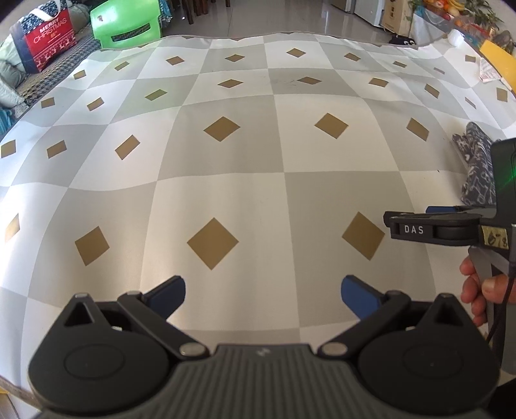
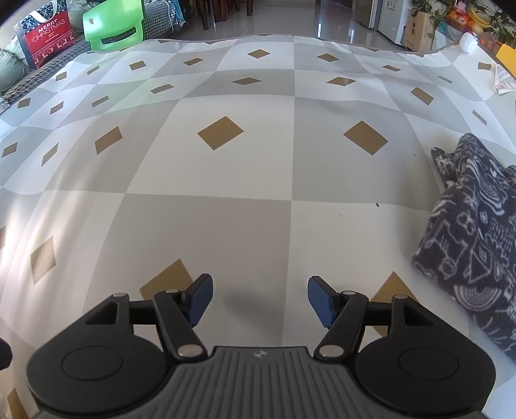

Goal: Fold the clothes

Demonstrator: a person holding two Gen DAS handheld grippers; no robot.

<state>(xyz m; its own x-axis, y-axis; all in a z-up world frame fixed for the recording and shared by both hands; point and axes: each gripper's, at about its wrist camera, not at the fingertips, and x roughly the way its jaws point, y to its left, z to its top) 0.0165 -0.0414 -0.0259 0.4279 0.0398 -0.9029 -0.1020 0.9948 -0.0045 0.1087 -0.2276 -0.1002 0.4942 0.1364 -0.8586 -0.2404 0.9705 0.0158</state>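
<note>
A dark grey garment with a white pattern (image 2: 474, 238) lies bunched at the right side of the checkered tablecloth (image 2: 225, 161). It also shows in the left wrist view (image 1: 477, 167), partly hidden behind the right gripper's body. My left gripper (image 1: 262, 295) is open and empty above the cloth. My right gripper (image 2: 260, 299) is open and empty, with the garment to its right and apart from it. The right gripper also shows side-on in the left wrist view (image 1: 419, 225), held by a hand (image 1: 477, 290).
A green plastic chair (image 1: 125, 24) and a red Christmas bag (image 1: 48, 38) stand beyond the table's far left edge. A yellow object (image 1: 498, 61), papers (image 2: 503, 80) and a white item (image 2: 469, 40) sit at the far right corner.
</note>
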